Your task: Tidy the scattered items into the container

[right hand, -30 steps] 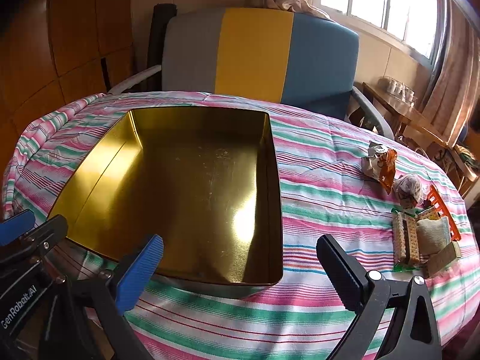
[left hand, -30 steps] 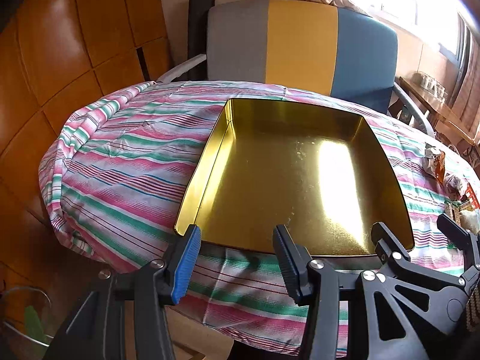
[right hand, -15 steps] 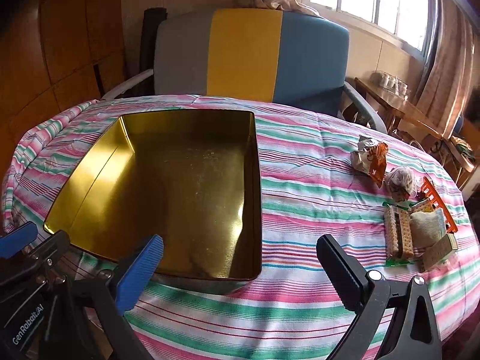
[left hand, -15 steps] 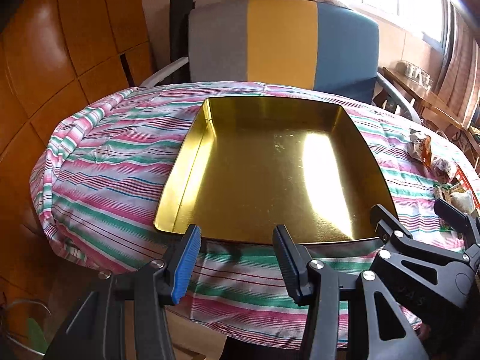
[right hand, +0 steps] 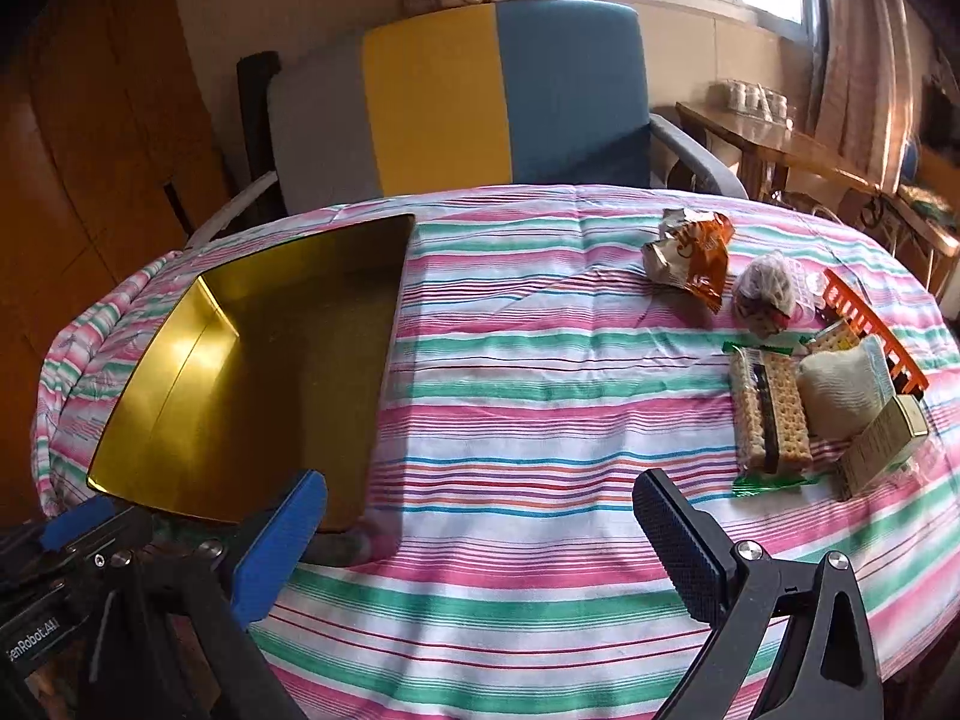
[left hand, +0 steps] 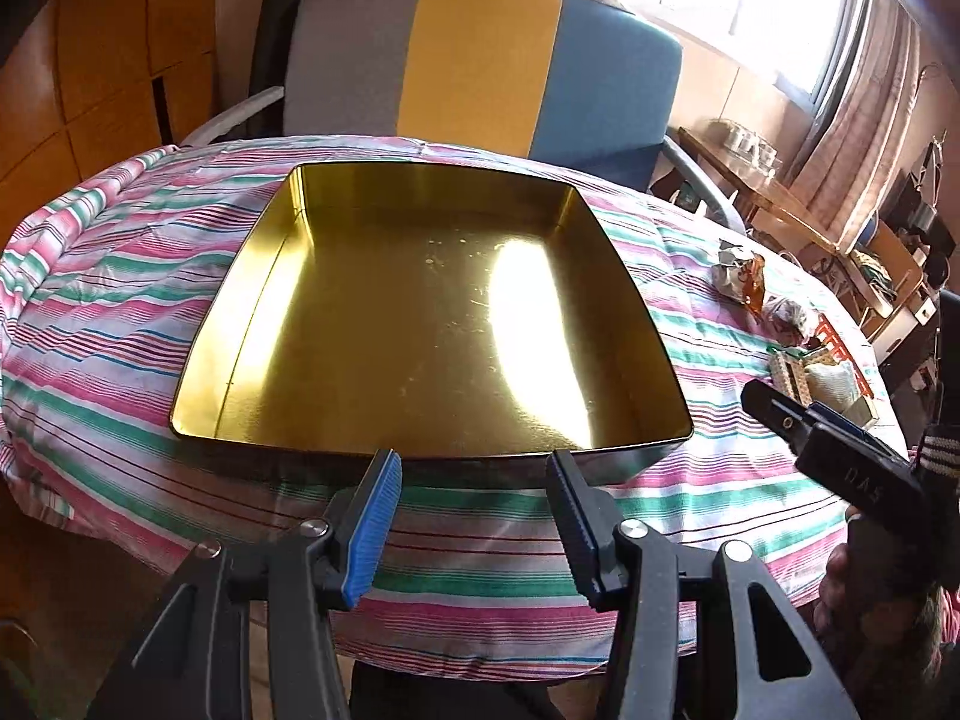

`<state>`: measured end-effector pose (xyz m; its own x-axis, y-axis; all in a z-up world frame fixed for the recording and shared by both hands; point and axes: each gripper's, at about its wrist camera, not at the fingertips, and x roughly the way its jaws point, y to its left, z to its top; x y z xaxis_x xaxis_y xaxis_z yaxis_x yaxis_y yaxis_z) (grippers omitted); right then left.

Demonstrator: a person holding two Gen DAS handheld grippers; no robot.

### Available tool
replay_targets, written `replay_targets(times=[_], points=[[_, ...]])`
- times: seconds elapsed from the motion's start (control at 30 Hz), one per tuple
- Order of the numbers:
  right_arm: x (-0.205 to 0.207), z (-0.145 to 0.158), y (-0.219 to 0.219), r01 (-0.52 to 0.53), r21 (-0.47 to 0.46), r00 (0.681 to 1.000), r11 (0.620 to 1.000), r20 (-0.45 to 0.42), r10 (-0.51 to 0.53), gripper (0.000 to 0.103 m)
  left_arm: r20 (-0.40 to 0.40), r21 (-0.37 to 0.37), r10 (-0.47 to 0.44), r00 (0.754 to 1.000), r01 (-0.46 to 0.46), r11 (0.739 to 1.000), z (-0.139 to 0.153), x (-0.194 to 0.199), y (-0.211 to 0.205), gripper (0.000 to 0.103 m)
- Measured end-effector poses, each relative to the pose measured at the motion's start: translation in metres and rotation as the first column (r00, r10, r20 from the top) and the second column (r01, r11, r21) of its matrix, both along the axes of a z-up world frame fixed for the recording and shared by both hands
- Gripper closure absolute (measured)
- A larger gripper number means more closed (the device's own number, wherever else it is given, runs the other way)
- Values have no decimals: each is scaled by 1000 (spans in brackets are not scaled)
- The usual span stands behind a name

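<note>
An empty gold tin (left hand: 420,312) sits on the striped tablecloth; it also shows in the right wrist view (right hand: 240,372) at the left. Snack items lie in a group on the right: an orange crumpled wrapper (right hand: 690,258), a clear wrapped ball (right hand: 768,294), a cracker pack (right hand: 771,414), a pale pouch (right hand: 840,390), a small box (right hand: 882,450) and an orange comb-like piece (right hand: 870,324). My left gripper (left hand: 474,528) is open and empty at the tin's near edge. My right gripper (right hand: 480,546) is open and empty over bare cloth, short of the snacks.
A grey, yellow and blue chair (right hand: 468,108) stands behind the round table. A wooden side table (right hand: 780,138) with jars stands by the window at the right. The table's near edge (left hand: 480,648) drops off just under the grippers.
My right gripper has swung right, away from the tin and toward the snack group. The left wrist view has shifted a little, with the tin more centred.
</note>
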<state>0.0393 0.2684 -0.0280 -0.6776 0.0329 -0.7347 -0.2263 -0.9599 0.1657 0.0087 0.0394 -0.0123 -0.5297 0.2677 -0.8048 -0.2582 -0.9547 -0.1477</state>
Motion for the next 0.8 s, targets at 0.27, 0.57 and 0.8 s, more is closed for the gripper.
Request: replay_targets(times=[0.27,0.57,0.8], points=[[51,12,117,205,-144,975,968,-58,-215,0,-15,-41,-88,996,87,995,0,3,22,52],[54,16,212,255,-280,953,926,-92,-290,0,-1,-48,-296,955,296,954,-1,16,78,52],[27,14,260,239,-351,956,906,-81,-283,0,28,-83,-466,884,467,881,-11,32,127,52]])
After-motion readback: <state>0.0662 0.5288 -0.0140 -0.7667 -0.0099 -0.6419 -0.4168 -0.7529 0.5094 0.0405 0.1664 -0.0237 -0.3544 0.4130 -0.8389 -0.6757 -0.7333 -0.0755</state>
